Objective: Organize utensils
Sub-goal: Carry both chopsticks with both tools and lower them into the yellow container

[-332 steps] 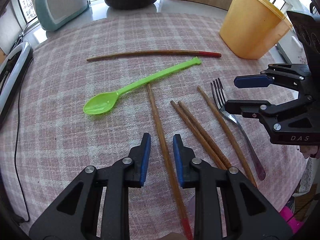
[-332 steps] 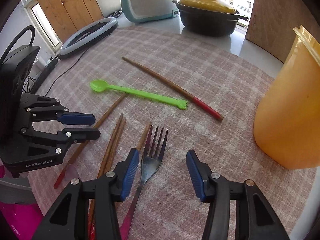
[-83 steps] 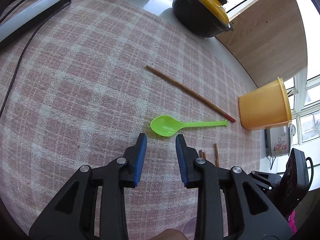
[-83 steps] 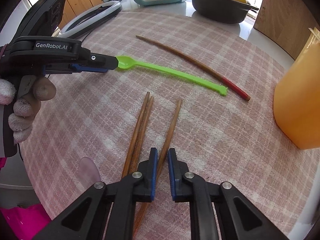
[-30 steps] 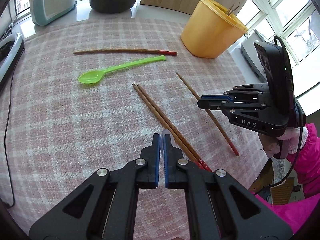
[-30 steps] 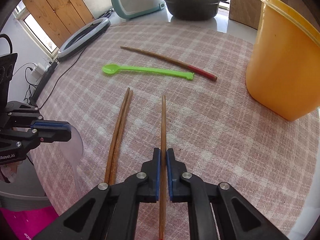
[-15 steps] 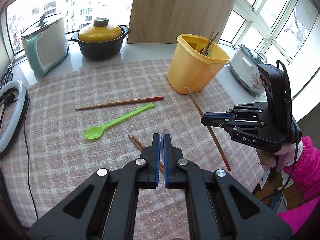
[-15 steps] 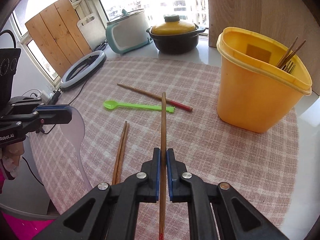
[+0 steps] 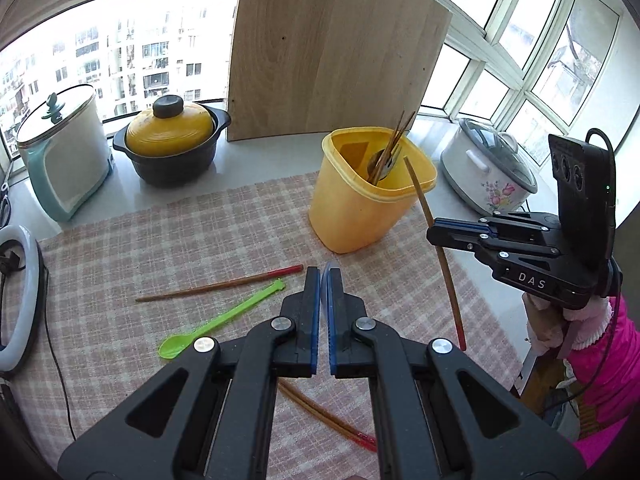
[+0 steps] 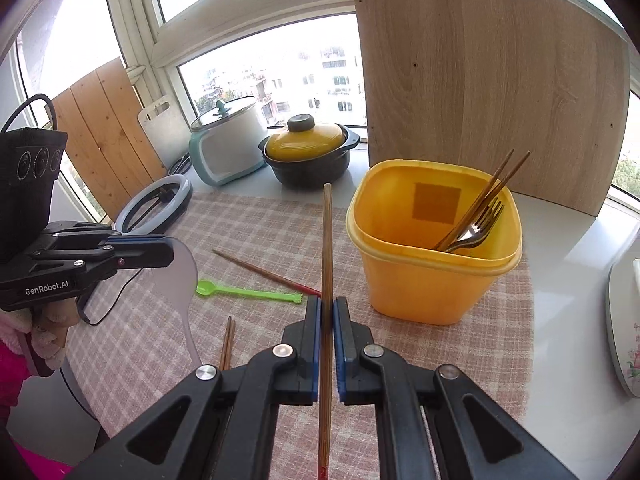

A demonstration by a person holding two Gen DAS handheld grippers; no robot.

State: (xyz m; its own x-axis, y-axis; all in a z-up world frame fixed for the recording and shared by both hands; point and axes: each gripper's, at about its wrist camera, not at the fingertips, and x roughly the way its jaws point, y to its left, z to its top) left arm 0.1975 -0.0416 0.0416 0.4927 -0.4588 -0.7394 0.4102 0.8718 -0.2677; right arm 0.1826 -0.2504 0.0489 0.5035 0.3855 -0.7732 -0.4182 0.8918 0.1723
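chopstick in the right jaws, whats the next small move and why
Probably carry the chopstick over the yellow container and tip it in. The right gripper is shut on it in the air, and the container, just to its right, already holds chopsticks and a fork.

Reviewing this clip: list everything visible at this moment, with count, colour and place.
Bin: one, yellow, on checked cloth.
Chopsticks in bin: two, brown.
Fork: one, metal, in bin.
Held chopstick: one, brown.
Clear spoon: one, translucent.
Green spoon: one, on cloth.
Red-tipped chopstick: one, on cloth.
Chopstick pair: brown, on cloth.
Pot: black, yellow lid.
Cooker: white-teal.
Ring light: one.
Right gripper: shut on chopstick.
Left gripper: shut on clear spoon.
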